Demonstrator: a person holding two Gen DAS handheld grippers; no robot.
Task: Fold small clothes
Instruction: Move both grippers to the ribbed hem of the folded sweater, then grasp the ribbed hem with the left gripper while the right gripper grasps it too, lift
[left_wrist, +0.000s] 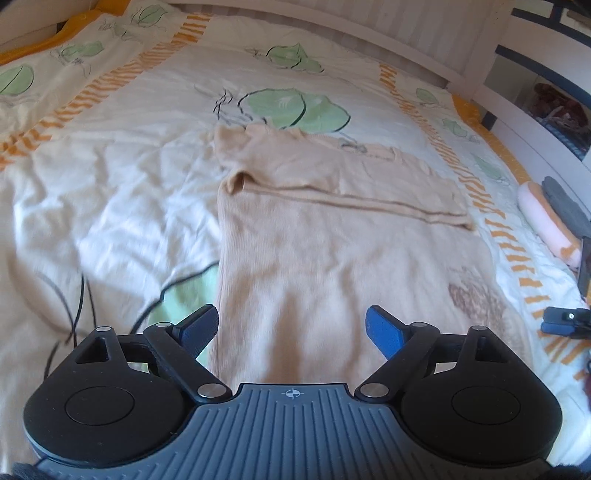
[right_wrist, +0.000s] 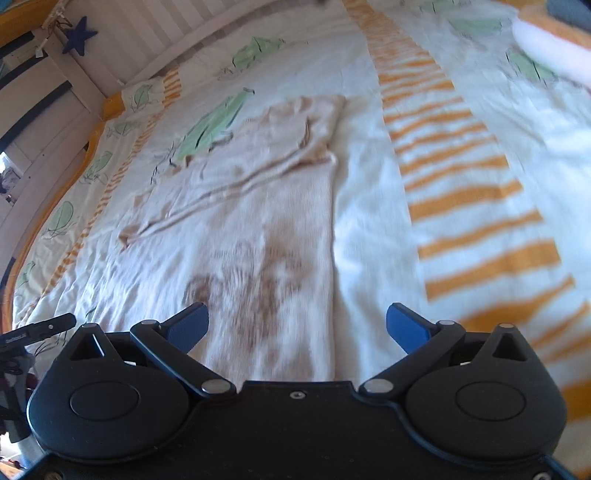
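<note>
Both claws hang above the near end of the beige sweater (left_wrist: 332, 236), holding nothing. Left claw (left_wrist: 290, 328) has its blue-padded fingers (left_wrist: 197, 326) spread wide, the gap over the sweater's lower left part. Right claw (right_wrist: 297, 326) is likewise spread wide, its fingers (right_wrist: 408, 328) straddling the sweater's right edge and the bare cover beside it.

The sweater (right_wrist: 258, 206) lies flat on the bed, roughly at its middle, lengthwise away from the cameras. One sleeve (left_wrist: 343, 195) is folded across the chest, its cuff reaching the far side. A brownish print (right_wrist: 243, 288) shows on the lower front, blurred in the right wrist view.

Under it is the bedspread (left_wrist: 110, 192), cream with green leaves and orange striped bands. At the bed's right edge in the left wrist view lie a pink and orange roll (left_wrist: 546, 221) and a grey item (left_wrist: 565, 203) touching it. A white slatted bed frame (left_wrist: 369, 40) runs along the far side.
</note>
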